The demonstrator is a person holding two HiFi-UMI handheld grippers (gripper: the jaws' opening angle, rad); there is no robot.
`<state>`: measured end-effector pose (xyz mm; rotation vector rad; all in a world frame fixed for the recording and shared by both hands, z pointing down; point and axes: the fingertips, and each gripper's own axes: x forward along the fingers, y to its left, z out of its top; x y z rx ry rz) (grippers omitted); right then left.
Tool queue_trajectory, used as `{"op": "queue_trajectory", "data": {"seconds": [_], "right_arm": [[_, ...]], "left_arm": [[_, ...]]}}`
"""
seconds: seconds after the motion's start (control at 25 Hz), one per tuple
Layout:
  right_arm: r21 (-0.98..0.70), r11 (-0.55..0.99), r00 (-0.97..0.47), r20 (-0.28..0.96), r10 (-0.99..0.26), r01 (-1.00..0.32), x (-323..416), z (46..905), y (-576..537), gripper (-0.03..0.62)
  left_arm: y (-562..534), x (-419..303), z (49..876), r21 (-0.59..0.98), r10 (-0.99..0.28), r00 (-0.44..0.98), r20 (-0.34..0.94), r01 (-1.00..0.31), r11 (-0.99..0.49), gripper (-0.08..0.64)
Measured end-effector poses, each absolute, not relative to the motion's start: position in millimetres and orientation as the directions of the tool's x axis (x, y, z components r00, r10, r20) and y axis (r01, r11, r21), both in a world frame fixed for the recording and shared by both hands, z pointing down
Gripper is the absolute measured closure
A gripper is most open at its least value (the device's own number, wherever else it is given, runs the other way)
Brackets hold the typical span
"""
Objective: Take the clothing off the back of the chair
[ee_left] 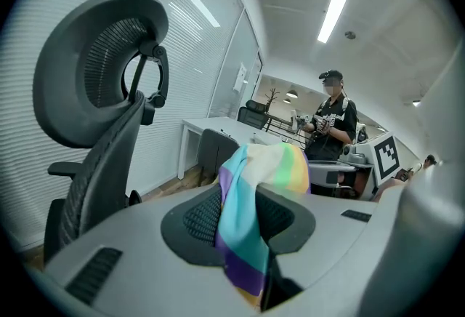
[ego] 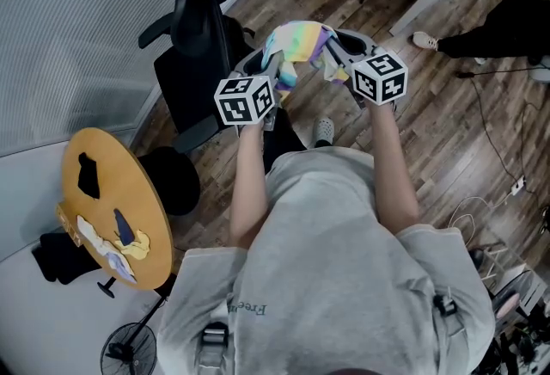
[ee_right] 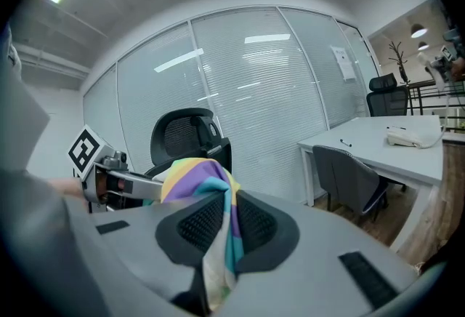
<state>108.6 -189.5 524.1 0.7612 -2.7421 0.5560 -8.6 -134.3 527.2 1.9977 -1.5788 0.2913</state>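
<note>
The wooden floor (ego: 447, 115) runs under everything in the head view, with a glass wall (ego: 60, 29) of pale blinds along the left. A black office chair (ego: 193, 38) stands by that wall, its headrest high and its mesh back towards me. Below it on the left is a round bench (ego: 129, 184) in yellow wood with a few small things lying on it that I cannot make out.

I hold the clothing (ego: 296, 51), a rainbow-striped piece, in the air in front of me. It is to the right of the chair and apart from it, bunched up between my two hands.

My left claw (ego: 271, 70) is nearly closed, its jaws pinching a fold of the stripes that hangs down through them in the left gripper view (ee_left: 243, 221). My right claw (ego: 338, 55) is closed tighter on the other side of the same clothing, and in the right gripper view (ee_right: 221, 228) the cloth is squeezed thin between its dark pads.

Beyond my left claw a person (ee_left: 330, 123) in dark clothes stands further back in the room.
</note>
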Motion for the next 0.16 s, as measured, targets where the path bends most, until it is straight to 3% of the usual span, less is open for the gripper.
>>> {"op": "queue_trajectory", "data": {"seconds": [0.16], "right_arm": [[-0.291,0.79,-0.833,0.321,-0.45,-0.539,110.2,522.1,-188.9,0.531]], "left_arm": [[-133.3,-6.8,524.7,0.296,-0.823,0.28,0.495,-0.945,-0.143,0.445]]}}
